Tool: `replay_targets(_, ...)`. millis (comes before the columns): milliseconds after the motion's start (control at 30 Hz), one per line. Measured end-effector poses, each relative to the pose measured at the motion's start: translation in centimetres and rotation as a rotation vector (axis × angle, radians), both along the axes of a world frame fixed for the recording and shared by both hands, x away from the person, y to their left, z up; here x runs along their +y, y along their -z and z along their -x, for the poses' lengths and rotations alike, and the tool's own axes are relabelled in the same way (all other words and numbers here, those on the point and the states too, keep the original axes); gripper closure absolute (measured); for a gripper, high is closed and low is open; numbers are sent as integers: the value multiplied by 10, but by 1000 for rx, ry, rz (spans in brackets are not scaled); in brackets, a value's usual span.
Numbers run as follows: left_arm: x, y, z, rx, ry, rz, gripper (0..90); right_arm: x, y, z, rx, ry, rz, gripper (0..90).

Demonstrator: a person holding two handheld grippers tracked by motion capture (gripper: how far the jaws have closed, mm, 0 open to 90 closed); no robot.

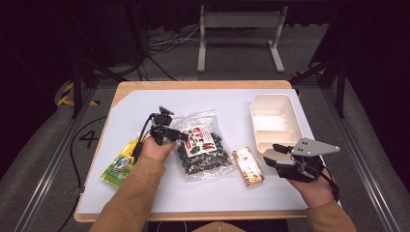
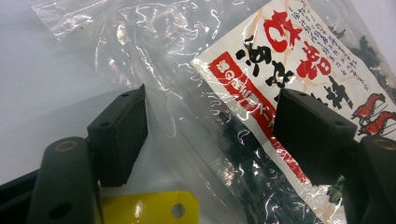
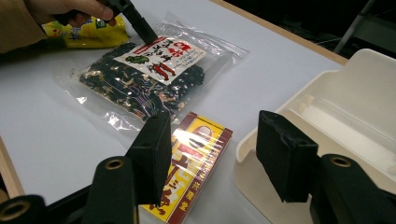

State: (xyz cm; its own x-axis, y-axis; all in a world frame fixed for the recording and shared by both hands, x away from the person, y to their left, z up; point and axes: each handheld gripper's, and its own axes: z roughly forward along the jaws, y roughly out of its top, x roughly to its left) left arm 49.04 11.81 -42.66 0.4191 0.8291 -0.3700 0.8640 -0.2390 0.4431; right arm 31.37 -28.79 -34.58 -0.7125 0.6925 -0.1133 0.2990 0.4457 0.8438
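Observation:
A clear bag of dark dried bits with a red-and-white label (image 1: 203,147) lies flat in the middle of the white table. My left gripper (image 1: 178,134) reaches over its left edge. In the left gripper view the jaws (image 2: 210,135) stand apart with the bag's clear film (image 2: 224,93) between them, and the pads do not press on it. A red-and-yellow box (image 1: 247,166) lies right of the bag. My right gripper (image 1: 270,154) hovers open by the box, with nothing held. In the right gripper view its jaws (image 3: 215,154) frame the box (image 3: 196,154), with the bag (image 3: 149,79) and the left gripper (image 3: 140,25) farther off.
A cream compartment tray (image 1: 273,108) stands at the right, close to my right gripper; its rim (image 3: 355,102) sits just beyond the right jaw. A yellow-green packet (image 1: 121,164) lies under the left forearm. A metal stand's legs (image 1: 239,43) are on the floor beyond the table.

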Motion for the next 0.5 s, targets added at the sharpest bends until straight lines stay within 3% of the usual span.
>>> replay_targets(133,-3,0,3,-25,-15,-29,339,1,1,0,-1,-1,5,456)
replay_targets(367,-4,0,5,-34,-25,-21,467,2,-1,2,-19,1,5,461)
replay_targets(500,-2,-1,7,-65,-35,-46,662,2,0,1,-16,0,7,468)
